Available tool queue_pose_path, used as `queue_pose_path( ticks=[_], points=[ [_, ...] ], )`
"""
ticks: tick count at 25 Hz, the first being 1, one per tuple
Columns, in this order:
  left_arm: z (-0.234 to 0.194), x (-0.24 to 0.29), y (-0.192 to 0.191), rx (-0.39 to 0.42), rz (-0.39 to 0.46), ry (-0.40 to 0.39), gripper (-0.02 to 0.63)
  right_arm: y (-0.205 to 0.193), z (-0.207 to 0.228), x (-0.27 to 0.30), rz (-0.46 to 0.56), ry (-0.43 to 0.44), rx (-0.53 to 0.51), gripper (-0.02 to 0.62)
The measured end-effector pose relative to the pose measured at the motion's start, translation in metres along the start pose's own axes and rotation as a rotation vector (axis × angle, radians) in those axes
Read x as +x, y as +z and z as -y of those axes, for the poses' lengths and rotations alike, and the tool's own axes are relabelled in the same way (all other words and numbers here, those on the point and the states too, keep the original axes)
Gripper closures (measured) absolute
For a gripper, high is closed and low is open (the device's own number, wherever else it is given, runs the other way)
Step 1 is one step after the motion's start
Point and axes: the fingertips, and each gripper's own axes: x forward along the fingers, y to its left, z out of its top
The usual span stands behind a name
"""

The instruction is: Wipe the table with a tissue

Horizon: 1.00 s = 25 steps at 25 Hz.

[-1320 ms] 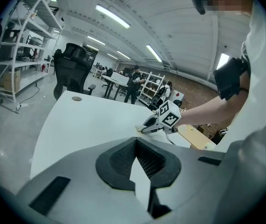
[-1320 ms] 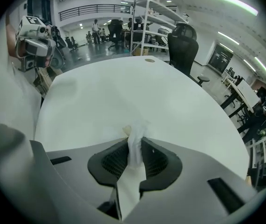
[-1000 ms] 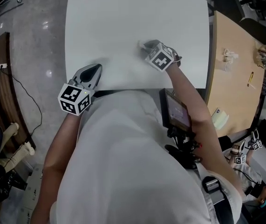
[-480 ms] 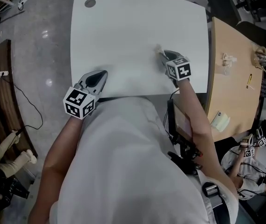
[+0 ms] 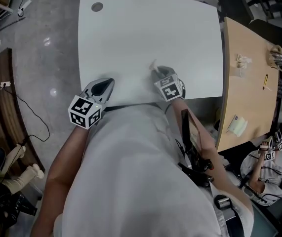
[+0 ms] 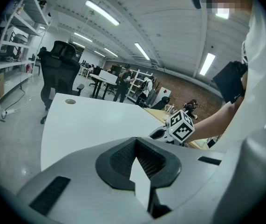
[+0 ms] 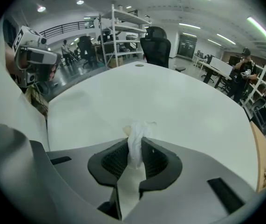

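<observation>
Right gripper (image 5: 155, 71), jaws clamped on the crumpled white tissue (image 7: 135, 136), has swung back left from the right side of the white rectangular table (image 5: 141, 28). Tissue tip now meets the surface close to the near edge. Reads as another wiping pass, mid-task. Left gripper (image 5: 102, 86) stays parked at the near-left edge, jaws together, empty.

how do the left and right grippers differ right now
The right gripper has its fingers shut on a white tissue; the left gripper has its fingers together on nothing. The right gripper reaches further onto the white table, while the left gripper sits at its near edge. Both carry a marker cube.
</observation>
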Motion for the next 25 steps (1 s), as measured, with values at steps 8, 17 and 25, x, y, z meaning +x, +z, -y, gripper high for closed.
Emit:
queue_pose_path(
  ticks=[8,17,25],
  points=[
    [-0.001,0.004,0.002,0.019,-0.016,-0.047,0.601,0.010,-0.010,-0.011,0.125,0.040,0.149,0.528],
    [-0.003,-0.008,-0.005,0.017,-0.020,-0.054,0.601,-0.023,0.037,-0.015,0.005,-0.233,0.279,0.528],
    [-0.003,0.001,-0.003,0.039,-0.020,-0.041,0.601,0.029,-0.063,0.013,0.068,0.142,-0.056,0.528]
  ],
)
